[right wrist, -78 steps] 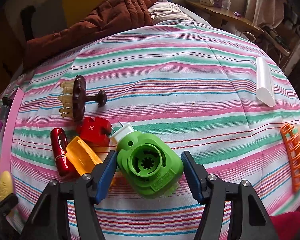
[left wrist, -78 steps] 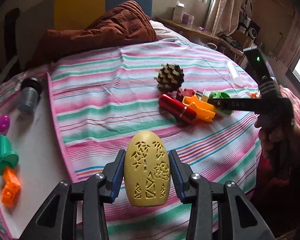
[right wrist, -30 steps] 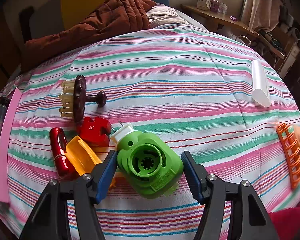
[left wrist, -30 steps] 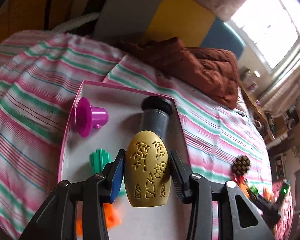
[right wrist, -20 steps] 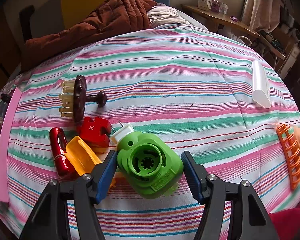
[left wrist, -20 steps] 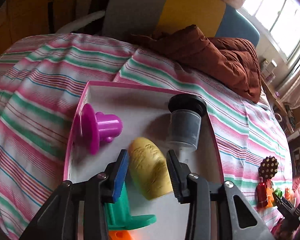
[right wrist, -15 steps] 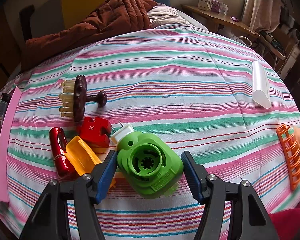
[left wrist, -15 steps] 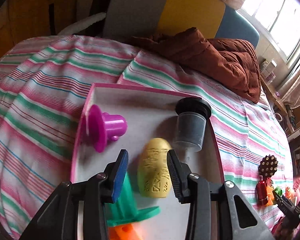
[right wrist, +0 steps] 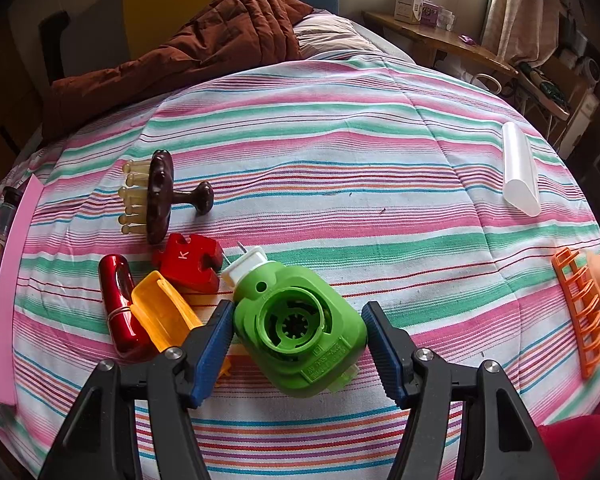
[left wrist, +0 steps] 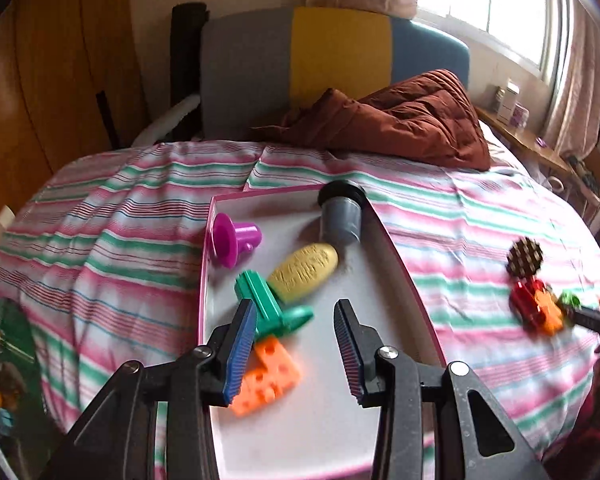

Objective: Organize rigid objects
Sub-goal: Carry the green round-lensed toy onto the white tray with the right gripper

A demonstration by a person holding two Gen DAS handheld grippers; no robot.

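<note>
A white tray with a pink rim (left wrist: 396, 256) lies on the striped bed. In it lie a yellow patterned egg (left wrist: 304, 270) on its side, a magenta cup (left wrist: 236, 240), a grey jar with a black lid (left wrist: 340, 216), a green piece (left wrist: 272, 308) and an orange block (left wrist: 266, 376). My left gripper (left wrist: 296, 316) hovers over the tray's near part, open, with nothing between its pads. My right gripper (right wrist: 298, 320) is shut on a green plastic housing with a white nozzle (right wrist: 300, 324), low over the bedspread.
Beside the green housing lie a yellow-orange case (right wrist: 162, 316), a red cylinder (right wrist: 120, 308), a red block marked K (right wrist: 190, 260) and a brown knobbed brush (right wrist: 160, 200). A white tube (right wrist: 520, 168) and an orange rack (right wrist: 580, 312) lie right. A brown quilt (left wrist: 400, 120) is heaped behind.
My left gripper let go of the yellow egg, which now lies on its side in the tray, and drew back and up. The right gripper and the green housing have not moved.
</note>
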